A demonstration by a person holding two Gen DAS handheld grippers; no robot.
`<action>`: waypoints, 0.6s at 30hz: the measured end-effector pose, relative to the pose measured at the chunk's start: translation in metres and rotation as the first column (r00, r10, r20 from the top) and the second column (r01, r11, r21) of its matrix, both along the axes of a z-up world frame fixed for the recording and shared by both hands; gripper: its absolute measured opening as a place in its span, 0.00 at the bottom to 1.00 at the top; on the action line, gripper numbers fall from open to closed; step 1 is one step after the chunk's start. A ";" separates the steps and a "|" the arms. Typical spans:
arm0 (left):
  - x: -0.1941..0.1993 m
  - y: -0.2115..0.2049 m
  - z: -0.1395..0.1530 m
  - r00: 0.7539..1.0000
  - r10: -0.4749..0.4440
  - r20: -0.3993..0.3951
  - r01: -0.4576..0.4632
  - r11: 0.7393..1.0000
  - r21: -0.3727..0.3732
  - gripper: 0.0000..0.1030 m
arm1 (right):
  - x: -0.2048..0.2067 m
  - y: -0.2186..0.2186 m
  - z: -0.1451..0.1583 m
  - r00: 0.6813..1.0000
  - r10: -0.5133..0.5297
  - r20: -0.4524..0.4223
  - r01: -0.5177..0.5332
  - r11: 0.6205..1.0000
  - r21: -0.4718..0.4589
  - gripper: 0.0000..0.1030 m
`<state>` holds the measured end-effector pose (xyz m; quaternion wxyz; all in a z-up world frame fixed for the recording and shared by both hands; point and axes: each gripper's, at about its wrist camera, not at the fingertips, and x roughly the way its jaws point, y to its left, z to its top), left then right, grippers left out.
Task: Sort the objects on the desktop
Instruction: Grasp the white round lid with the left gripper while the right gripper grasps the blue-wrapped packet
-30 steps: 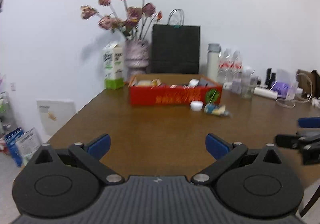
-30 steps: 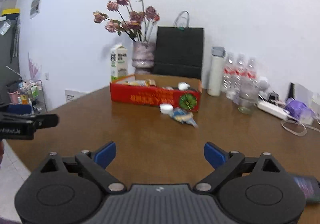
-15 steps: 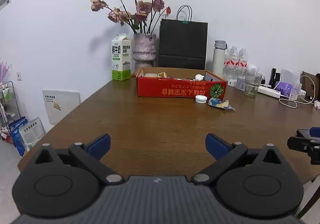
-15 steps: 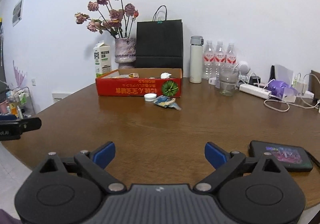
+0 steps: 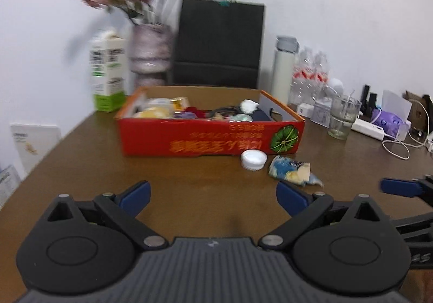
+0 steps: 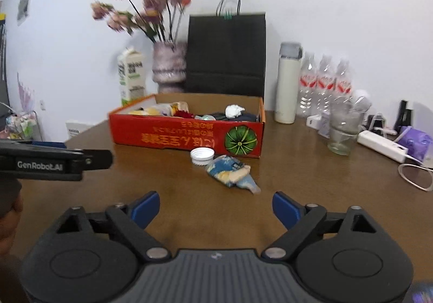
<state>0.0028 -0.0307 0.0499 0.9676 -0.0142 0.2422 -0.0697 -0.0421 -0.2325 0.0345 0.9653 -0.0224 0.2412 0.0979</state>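
Observation:
A red cardboard box (image 5: 211,137) (image 6: 186,135) holding several small items stands on the brown table (image 5: 189,194). In front of its right end lie a white bottle cap (image 5: 253,159) (image 6: 202,156) and a crumpled blue and yellow wrapper (image 5: 293,171) (image 6: 231,174). My left gripper (image 5: 213,197) is open and empty, short of the box. My right gripper (image 6: 215,207) is open and empty, just short of the wrapper. The left gripper's side shows at the left edge of the right wrist view (image 6: 54,159).
Behind the box stand a milk carton (image 5: 108,75), a vase of dried flowers (image 5: 150,51), a black paper bag (image 5: 219,43), a white flask (image 5: 284,72), water bottles (image 6: 324,86). A glass (image 6: 342,129), power strip (image 6: 381,144) and cables lie at right.
Both grippers have moved forward over the table toward the box, cap and wrapper, which now look larger. Both stay open and empty.

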 end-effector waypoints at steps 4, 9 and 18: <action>0.056 -0.020 -0.012 0.999 -0.025 -0.029 0.025 1.000 -0.006 0.90 | 0.067 0.002 -0.014 0.996 -0.015 -0.091 0.014 1.000 -0.010 0.77; 0.113 -0.034 -0.034 0.991 -0.077 -0.110 0.071 0.996 -0.052 0.86 | 0.115 0.002 -0.030 0.988 -0.026 -0.154 0.025 1.000 -0.013 0.66; 0.147 -0.052 -0.047 0.978 -0.125 -0.166 0.112 0.990 -0.086 0.63 | 0.139 -0.005 -0.042 0.981 -0.015 -0.193 0.021 0.999 0.027 0.40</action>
